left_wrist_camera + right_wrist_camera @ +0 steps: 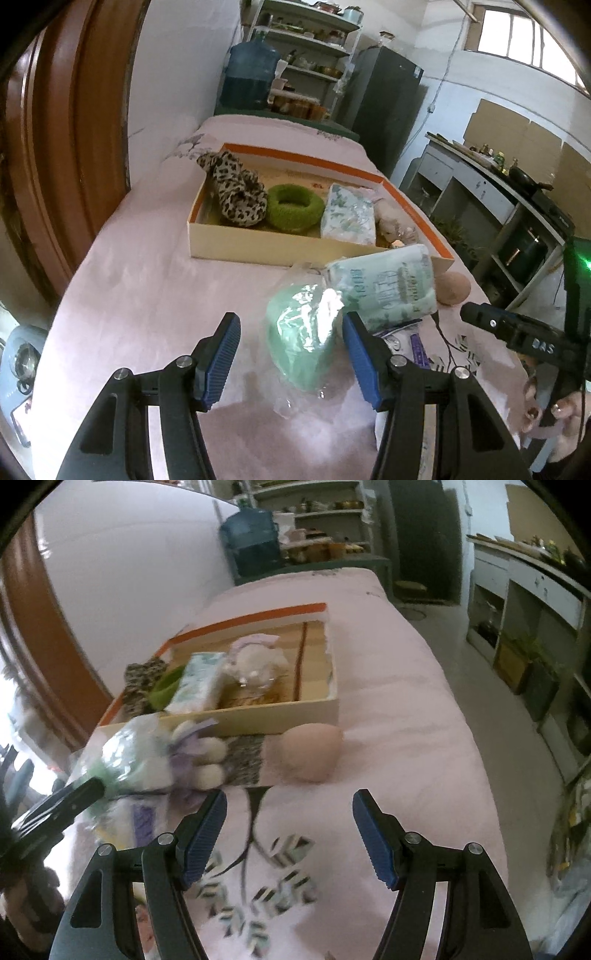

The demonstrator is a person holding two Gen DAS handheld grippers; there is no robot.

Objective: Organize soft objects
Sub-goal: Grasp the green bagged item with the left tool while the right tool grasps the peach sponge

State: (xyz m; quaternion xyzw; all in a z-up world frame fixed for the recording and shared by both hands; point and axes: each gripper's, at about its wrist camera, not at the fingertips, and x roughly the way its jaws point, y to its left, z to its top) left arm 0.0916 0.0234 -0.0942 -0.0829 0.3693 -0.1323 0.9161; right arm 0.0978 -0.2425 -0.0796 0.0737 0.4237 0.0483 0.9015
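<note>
My left gripper is open over a pink bedcover. A mint green soft roll in clear plastic lies between its blue pads, close to the right pad and clear of the left one. Behind the roll lie a pale green tissue pack and a beige round puff. My right gripper is open and empty, just short of that puff. An orange-rimmed box holds a leopard scrunchie, a green knitted ring, a floral tissue pack and a pale plush.
A white and purple plush bundle lies left of the puff, against the box. A hand holds the right gripper at the bed's right edge. A wooden headboard, shelves and a water jug surround the bed.
</note>
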